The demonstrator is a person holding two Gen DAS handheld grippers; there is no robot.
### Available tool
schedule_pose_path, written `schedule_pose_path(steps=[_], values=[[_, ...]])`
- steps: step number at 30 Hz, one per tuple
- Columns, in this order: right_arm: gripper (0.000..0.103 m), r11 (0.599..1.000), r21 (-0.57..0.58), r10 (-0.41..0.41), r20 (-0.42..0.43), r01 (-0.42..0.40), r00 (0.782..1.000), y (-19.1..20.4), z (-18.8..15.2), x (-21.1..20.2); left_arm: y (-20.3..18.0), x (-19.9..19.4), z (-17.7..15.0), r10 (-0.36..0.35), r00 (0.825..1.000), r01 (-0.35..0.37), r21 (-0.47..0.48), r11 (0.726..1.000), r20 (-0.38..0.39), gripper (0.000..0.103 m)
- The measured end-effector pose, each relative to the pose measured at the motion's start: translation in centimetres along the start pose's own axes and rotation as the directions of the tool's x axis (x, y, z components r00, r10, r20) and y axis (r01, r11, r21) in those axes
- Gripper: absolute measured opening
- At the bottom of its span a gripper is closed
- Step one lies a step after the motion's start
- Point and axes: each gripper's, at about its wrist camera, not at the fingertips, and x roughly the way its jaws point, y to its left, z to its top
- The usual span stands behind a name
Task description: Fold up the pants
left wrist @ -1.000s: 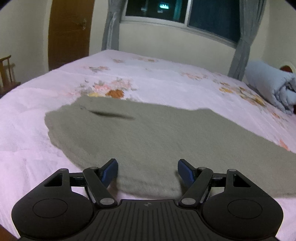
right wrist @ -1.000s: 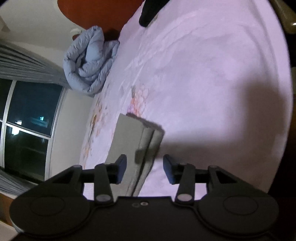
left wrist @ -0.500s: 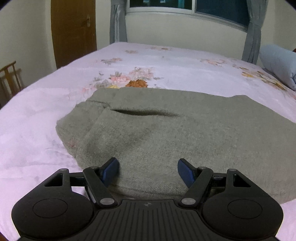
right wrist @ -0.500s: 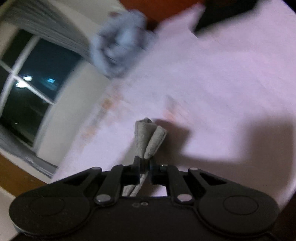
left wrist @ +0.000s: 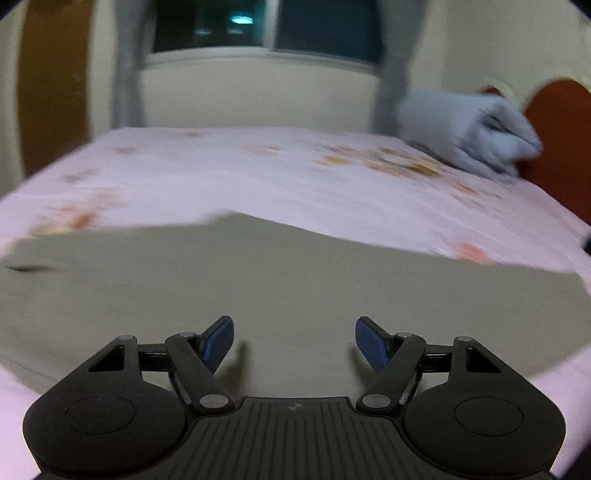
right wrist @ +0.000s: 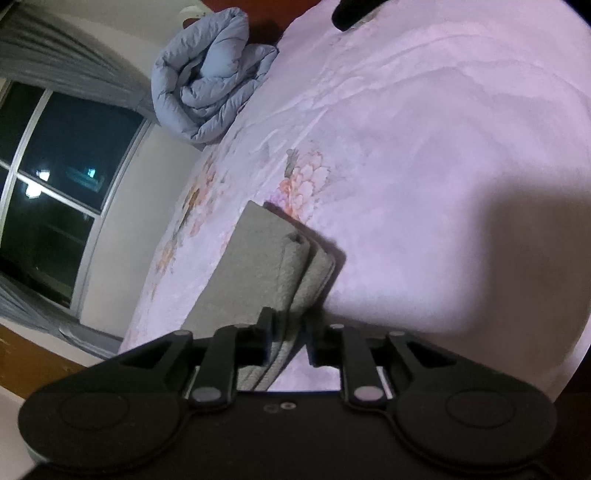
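Observation:
The grey-green pants point(left wrist: 229, 284) lie flat across the pink floral bed point(left wrist: 258, 173), filling the near part of the blurred left wrist view. My left gripper point(left wrist: 294, 338) is open and empty, its blue fingertips point(left wrist: 218, 338) hovering just above the fabric. In the right wrist view the leg-hem end of the pants point(right wrist: 273, 266) lies stacked in layers. My right gripper point(right wrist: 289, 332) has its jaws close together around the hem edge, which runs between them.
A rolled pale-blue duvet point(left wrist: 469, 129) sits at the head of the bed by the red-brown headboard point(left wrist: 557, 122); it also shows in the right wrist view point(right wrist: 210, 74). A dark object point(right wrist: 354, 11) lies at the far bed edge. A window point(left wrist: 266, 29) and curtains stand behind.
The left gripper has swung right along the pants, still open. The right gripper, shut on the hem half a second ago, now holds it with jaws slightly wider and the hem lower on the bed.

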Motion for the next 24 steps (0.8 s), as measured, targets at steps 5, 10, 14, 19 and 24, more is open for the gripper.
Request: schedule_pose_path(steps=[5, 10, 14, 19, 24], values=[[0.014, 1.0, 0.005, 0.016, -0.01, -0.016, 1.0, -0.2, -0.1, -0.3, -10.1, 0.8, -1.9, -0.087, 0.996, 0.088, 0.082, 0.993, -0.018, 0.073], [0.014, 0.999, -0.014, 0.031, -0.033, -0.032, 0.999, -0.5, 0.2, -0.3, -15.7, 2.4, -4.3, -0.015, 0.994, 0.037, 0.209, 0.977, -0.106, 0.094], [0.021, 0.998, -0.047, 0.038, -0.016, -0.039, 0.999, -0.1, 0.3, -0.9, -15.7, 0.3, -2.9, -0.009, 0.999, 0.014, 0.117, 0.993, -0.045, 0.094], [0.02, 0.999, -0.026, 0.039, 0.045, -0.038, 0.998, -0.7, 0.4, -1.2, -16.5, 3.2, -3.5, 0.018, 0.993, -0.005, 0.113, 0.994, -0.116, 0.1], [0.021, 0.997, 0.037, 0.061, 0.02, -0.061, 0.998, -1.6, 1.1, -0.8, -16.7, 2.7, -3.0, -0.004, 0.997, 0.011, 0.078, 0.997, -0.08, 0.1]])
